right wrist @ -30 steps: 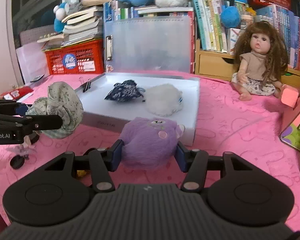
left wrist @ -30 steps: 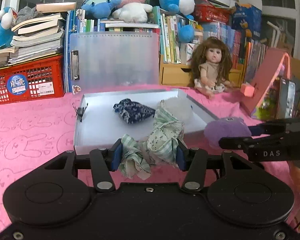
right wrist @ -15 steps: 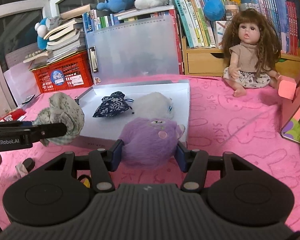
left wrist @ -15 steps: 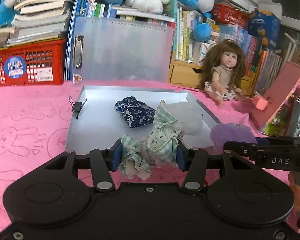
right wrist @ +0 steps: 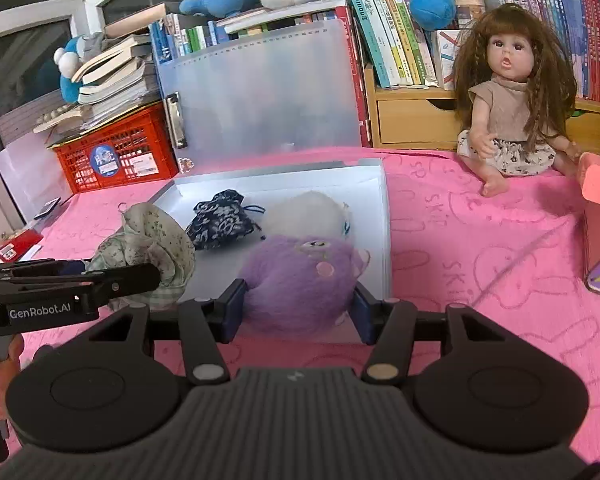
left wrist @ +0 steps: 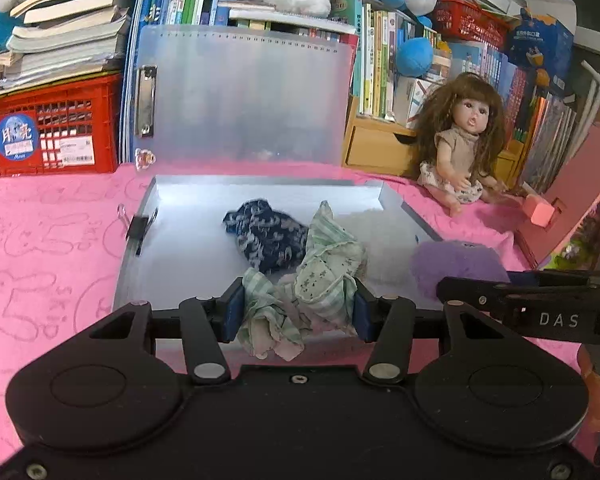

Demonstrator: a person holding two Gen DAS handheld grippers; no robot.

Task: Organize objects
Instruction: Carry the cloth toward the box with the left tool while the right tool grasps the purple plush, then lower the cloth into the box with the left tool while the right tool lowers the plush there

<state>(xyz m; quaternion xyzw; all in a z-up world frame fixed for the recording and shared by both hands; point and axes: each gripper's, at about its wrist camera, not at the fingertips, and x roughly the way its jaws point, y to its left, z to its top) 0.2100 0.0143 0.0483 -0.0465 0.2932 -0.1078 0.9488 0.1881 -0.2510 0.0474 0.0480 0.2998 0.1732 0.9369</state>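
Observation:
My left gripper is shut on a bundle of green checked and floral cloth, held over the near edge of the open grey case. Inside the case lie a dark blue patterned pouch and a white fluffy toy. My right gripper is shut on a purple plush toy, held over the case's near right corner. From the right wrist, the cloth bundle and the left gripper show at left, with the pouch and white toy behind.
The case's translucent lid stands upright at the back. A doll sits on the pink tablecloth at right, next to a pink block. A red crate with stacked books is at left. Bookshelves and plush toys line the back.
Both grippers have moved forward toward the case, each still holding its item. The case and doll look nearer, and the views have rolled slightly.

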